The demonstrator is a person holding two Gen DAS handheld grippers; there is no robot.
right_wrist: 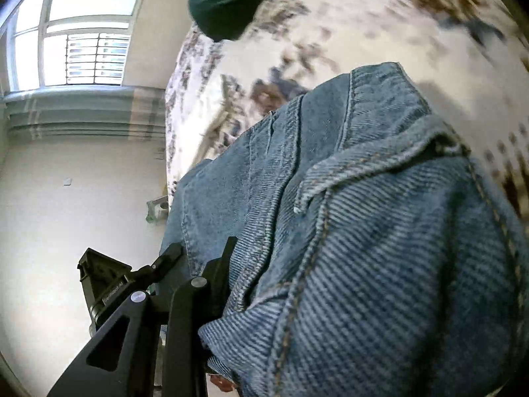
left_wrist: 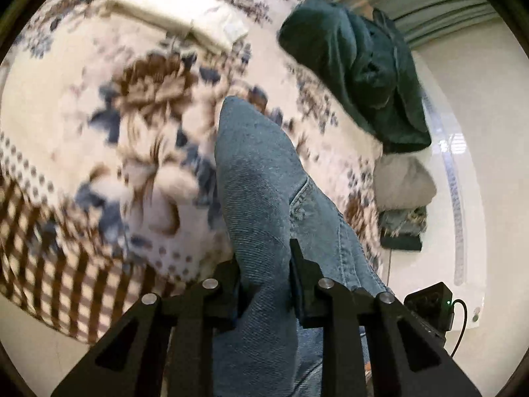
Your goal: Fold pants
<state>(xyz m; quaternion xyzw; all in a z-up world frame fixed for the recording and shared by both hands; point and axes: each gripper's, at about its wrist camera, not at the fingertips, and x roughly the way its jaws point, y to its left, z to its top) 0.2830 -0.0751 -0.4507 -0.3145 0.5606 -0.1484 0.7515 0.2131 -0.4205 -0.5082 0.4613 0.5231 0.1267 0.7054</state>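
The blue denim pants (left_wrist: 261,178) run up between my left gripper's (left_wrist: 264,261) two black fingers, which are shut on the fabric and hold it above the bed. In the right wrist view the pants (right_wrist: 380,231) fill the lower right, with seams and a folded hem showing. My right gripper (right_wrist: 264,264) is mostly buried in the denim; only its left finger (right_wrist: 224,258) shows, pressed against the cloth, and the other finger is hidden. The other gripper's body (right_wrist: 105,281) shows at the lower left.
A floral blanket (left_wrist: 99,125) covers the bed. A folded cream cloth (left_wrist: 178,13) lies far on it. A dark green garment (left_wrist: 363,66) lies at the bed's right edge, above a grey and patterned pile (left_wrist: 403,198). A white floor (left_wrist: 463,165) and a window (right_wrist: 72,33) lie beyond.
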